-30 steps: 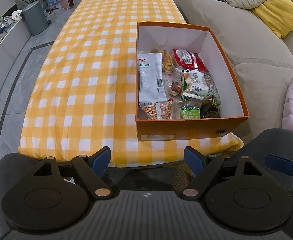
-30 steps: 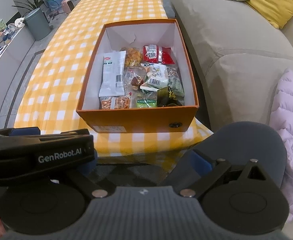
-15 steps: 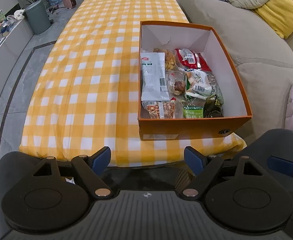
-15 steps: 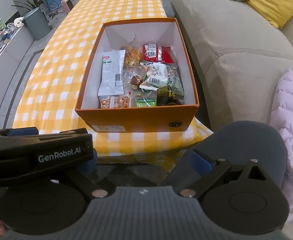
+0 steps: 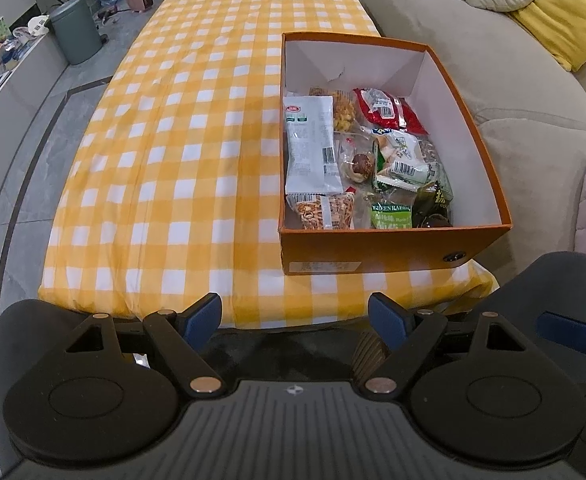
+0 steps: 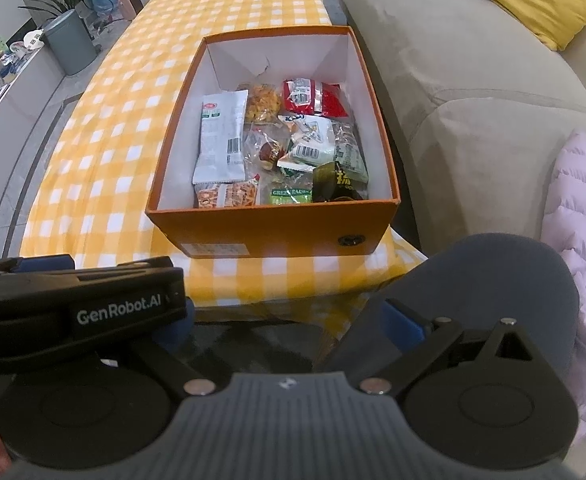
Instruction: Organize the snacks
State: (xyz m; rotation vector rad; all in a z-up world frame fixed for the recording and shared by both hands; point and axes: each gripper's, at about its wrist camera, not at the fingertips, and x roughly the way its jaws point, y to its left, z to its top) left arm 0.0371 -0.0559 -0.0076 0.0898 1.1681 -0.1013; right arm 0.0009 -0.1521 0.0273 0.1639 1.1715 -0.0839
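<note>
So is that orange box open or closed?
Open: the orange box has no lid on, and snack packets lie visible inside.

The orange box (image 5: 393, 246) has no lid, so its top is open from above. Its tall walls block the sides. Snack packs (image 5: 357, 160) fill the near part of its floor; the far part is bare. Left of the box lies wide checked tablecloth (image 5: 181, 152). Right of the box, the sofa (image 5: 525, 92) stands close.

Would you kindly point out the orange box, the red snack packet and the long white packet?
orange box (image 5: 393, 246): left wrist view, near outer wall.
red snack packet (image 6: 313, 98): right wrist view, packet's middle.
long white packet (image 5: 311, 148): left wrist view, middle of its face.
</note>
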